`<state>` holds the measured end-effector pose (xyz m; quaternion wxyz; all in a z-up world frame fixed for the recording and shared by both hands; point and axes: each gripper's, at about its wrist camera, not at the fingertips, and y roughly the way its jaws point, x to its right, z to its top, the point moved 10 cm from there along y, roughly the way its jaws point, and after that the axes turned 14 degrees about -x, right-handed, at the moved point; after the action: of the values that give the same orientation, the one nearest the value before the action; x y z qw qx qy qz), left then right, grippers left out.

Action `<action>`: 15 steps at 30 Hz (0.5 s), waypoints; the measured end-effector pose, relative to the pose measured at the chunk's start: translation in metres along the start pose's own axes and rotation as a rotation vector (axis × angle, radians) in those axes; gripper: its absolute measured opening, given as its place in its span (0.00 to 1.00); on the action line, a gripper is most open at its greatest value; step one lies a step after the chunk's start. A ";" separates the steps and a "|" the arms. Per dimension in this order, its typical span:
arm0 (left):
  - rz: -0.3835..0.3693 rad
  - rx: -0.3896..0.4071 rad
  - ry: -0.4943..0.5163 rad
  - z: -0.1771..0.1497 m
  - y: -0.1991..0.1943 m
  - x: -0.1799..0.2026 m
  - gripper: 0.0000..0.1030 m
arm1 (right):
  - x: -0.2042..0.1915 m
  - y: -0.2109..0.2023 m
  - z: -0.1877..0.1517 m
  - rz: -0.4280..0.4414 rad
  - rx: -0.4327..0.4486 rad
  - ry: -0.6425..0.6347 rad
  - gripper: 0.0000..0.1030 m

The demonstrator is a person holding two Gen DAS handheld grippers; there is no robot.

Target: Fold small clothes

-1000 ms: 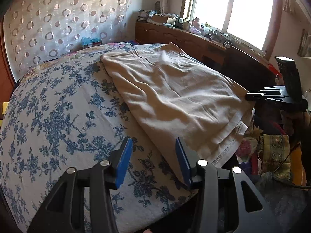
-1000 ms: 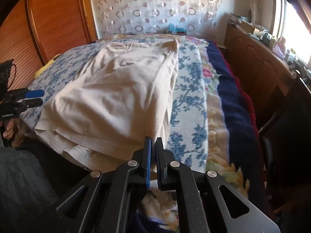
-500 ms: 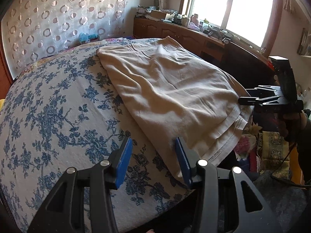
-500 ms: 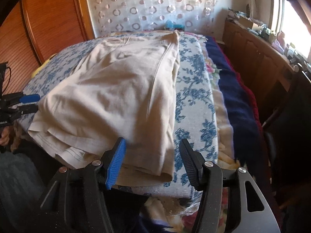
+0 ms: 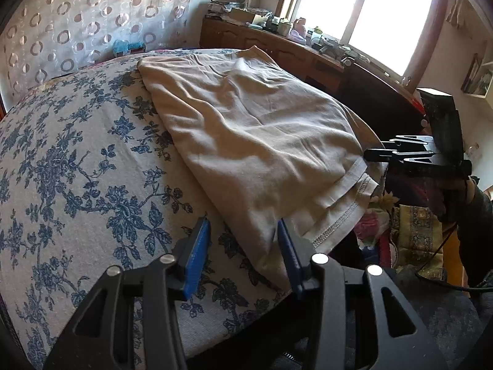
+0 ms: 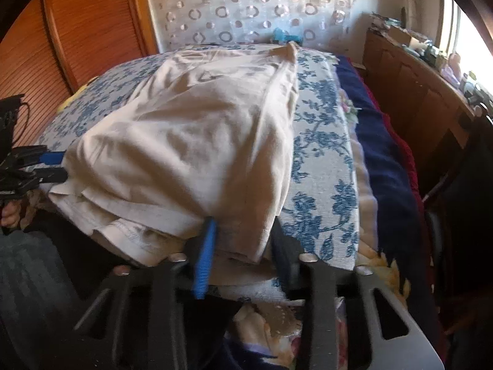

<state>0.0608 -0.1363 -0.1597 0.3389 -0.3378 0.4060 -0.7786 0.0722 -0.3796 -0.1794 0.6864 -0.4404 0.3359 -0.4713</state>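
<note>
Right now we hold both grippers at the near edge of the bed, where the beige garment lies folded lengthwise on the blue-flowered cover, running from the near edge back toward the circle-patterned curtain. In the left wrist view our left gripper stands wide open, its blue pads well apart; the near left corner of the garment reaches into the gap between them, and the right pad sits just beside the stitched hem, though we cannot tell whether it touches the cloth. Nothing is clamped there. In the right wrist view our right gripper is also spread open, and the near right corner of the garment hangs down between its fingers. Its blue left pad lies against the folded layers of the hem, while the dark right finger sits at the outer fold, but the fingers have not pinched together on the fabric. This view is somewhat blurred, so we cannot make out the contact any finer. Each gripper shows in the other's camera: the right one at the far right corner of the hem, and the left one at the left corner, both level with the bed's edge. A wooden sideboard stands under the bright window beyond the bed.
</note>
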 end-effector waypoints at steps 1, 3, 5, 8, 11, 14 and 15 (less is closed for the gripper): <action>-0.009 -0.003 0.003 -0.001 0.000 0.001 0.33 | -0.001 0.000 0.000 0.001 -0.003 -0.006 0.21; -0.017 -0.013 0.014 -0.002 0.003 0.003 0.21 | -0.005 0.000 -0.001 0.036 -0.009 -0.019 0.08; -0.034 -0.019 0.034 -0.002 0.004 0.008 0.11 | -0.008 0.000 0.000 0.033 -0.004 -0.025 0.07; -0.024 -0.006 0.085 0.001 -0.001 0.015 0.00 | -0.009 -0.010 0.004 0.071 0.039 -0.007 0.06; -0.048 0.060 0.097 0.015 -0.024 0.018 0.00 | -0.010 -0.031 0.016 0.078 0.118 0.002 0.05; -0.053 0.130 0.085 0.043 -0.053 0.009 0.00 | -0.007 -0.056 0.037 0.076 0.202 0.007 0.05; -0.052 0.154 0.076 0.055 -0.063 0.003 0.00 | -0.005 -0.064 0.047 0.076 0.229 0.006 0.05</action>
<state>0.0876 -0.1337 -0.0805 0.3278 -0.2913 0.3485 -0.8284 0.0894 -0.3718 -0.1016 0.7485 -0.3448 0.2981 -0.4816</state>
